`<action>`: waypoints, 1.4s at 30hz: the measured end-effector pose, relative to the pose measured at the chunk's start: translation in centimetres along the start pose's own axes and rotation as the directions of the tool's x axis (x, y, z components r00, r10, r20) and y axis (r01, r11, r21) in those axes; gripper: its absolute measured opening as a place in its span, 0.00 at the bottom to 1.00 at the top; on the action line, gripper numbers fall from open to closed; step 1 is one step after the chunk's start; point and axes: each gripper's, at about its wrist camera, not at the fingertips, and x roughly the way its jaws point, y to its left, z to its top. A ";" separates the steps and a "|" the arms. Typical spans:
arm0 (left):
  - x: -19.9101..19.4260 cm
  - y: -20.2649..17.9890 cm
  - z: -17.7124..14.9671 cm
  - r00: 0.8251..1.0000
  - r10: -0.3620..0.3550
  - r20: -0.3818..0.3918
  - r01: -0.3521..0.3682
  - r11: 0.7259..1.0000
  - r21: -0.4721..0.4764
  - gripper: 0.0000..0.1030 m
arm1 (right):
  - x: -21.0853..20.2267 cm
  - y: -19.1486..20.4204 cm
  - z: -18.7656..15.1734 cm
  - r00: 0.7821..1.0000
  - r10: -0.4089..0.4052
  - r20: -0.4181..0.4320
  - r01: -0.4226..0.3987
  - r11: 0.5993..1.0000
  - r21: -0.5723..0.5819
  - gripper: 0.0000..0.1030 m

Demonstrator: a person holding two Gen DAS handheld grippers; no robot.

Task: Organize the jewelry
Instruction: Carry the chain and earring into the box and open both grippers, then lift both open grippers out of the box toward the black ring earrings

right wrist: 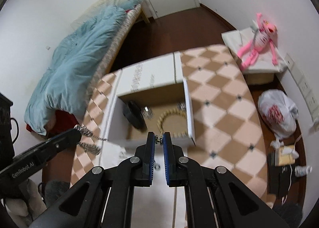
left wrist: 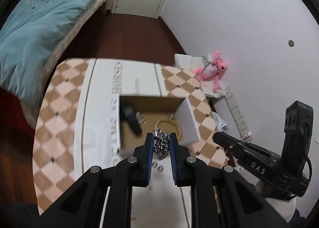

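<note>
Chain (left wrist: 161,144) bunched in closed left gripper (left wrist: 161,138): limp, slippery, grip mid-bundle; right gripper (right wrist: 159,140) pinches a small silver piece (right wrist: 159,140).

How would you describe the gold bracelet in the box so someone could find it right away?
Start at the checkered table and find the open white box on it. On the box's brown floor, toward its right wall, lies the gold bracelet, a ring of pale gold links. Its neighbours are a black band and small silver pieces.

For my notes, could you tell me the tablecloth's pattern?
Tan-and-cream checks on the tablecloth, clearest in the right wrist view.
</note>
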 end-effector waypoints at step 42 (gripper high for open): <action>7.0 4.2 -1.5 0.911 0.406 -0.074 -0.408 0.913 -0.015 0.98 | 7.9 -1.2 0.9 0.920 -0.359 -0.154 0.336 0.929 -0.157 0.98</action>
